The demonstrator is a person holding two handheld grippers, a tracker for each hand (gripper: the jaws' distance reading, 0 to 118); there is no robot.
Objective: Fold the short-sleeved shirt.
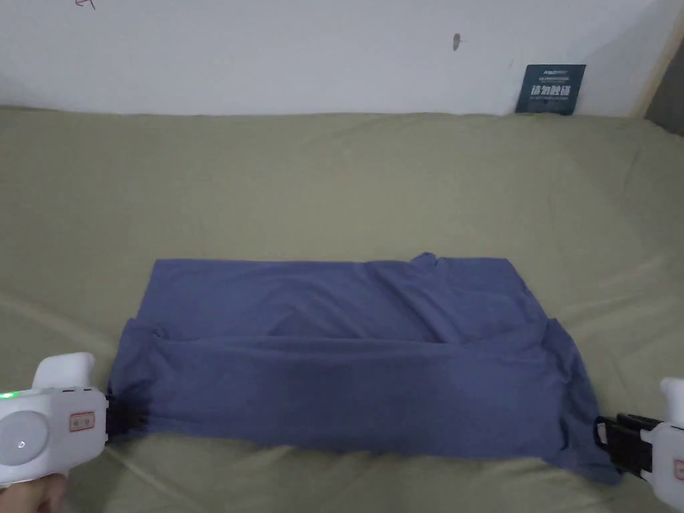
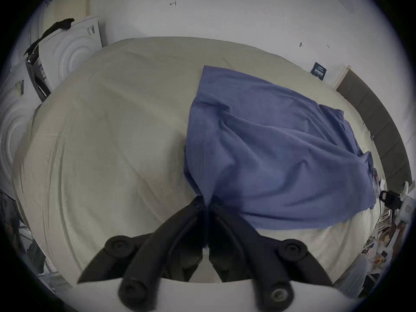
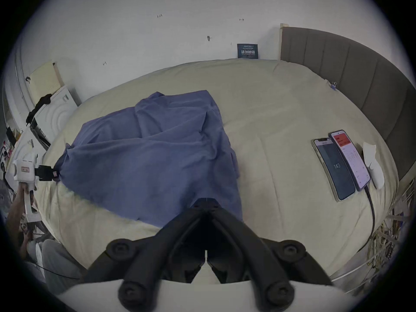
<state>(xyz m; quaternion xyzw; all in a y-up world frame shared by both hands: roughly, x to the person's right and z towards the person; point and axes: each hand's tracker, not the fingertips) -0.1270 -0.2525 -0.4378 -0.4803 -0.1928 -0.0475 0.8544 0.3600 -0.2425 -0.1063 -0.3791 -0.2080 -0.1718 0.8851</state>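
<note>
The blue short-sleeved shirt (image 1: 347, 361) lies stretched across the bed (image 1: 334, 180), its near half folded over on itself. The left claw (image 2: 206, 201) is clenched tight on the shirt's left corner, cloth bunched between both jaws. The right claw (image 3: 206, 201) has its jaws pressed together on the right corner, the fabric's edge caught at the tips. Two phones (image 3: 342, 166) lie side by side on the bed, well apart from the shirt.

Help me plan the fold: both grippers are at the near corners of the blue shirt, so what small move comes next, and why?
Probably lift both corners together and carry them toward the far edge. The left gripper and right gripper each pinch a near corner of the shirt, which lies partly folded on the bed.
</note>
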